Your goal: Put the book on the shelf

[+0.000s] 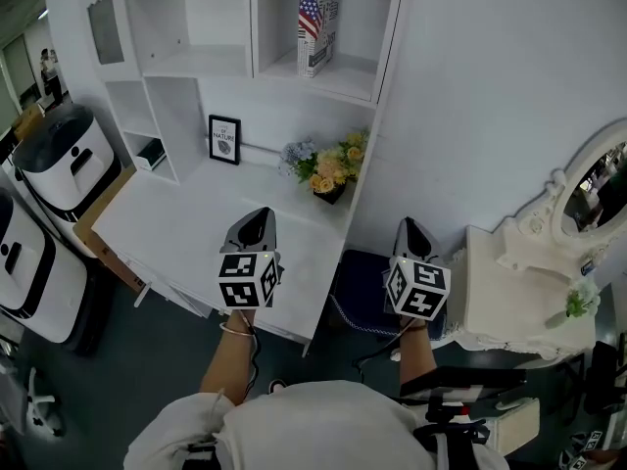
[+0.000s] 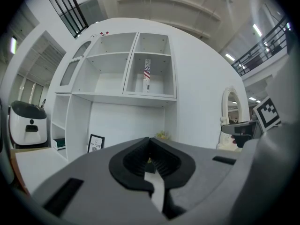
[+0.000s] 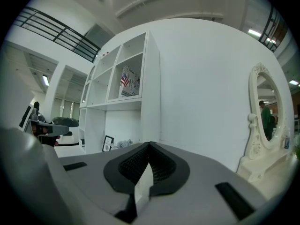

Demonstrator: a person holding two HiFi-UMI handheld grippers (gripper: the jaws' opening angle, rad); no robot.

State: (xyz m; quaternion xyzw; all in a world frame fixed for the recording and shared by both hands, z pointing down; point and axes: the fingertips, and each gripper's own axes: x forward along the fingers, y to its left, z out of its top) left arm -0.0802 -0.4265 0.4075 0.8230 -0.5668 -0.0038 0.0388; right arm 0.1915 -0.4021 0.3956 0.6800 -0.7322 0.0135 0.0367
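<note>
While left gripper (image 1: 257,221) and right gripper (image 1: 412,231) hover with jaws together, empty, book (image 1: 317,20) stands upright in shelf (image 1: 211,69) upper-right compartment.

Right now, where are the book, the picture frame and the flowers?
book (image 1: 315,29): head view, middle of its cover.
picture frame (image 1: 224,140): head view, centre of its picture.
flowers (image 1: 331,167): head view, middle of the bunch.
</note>
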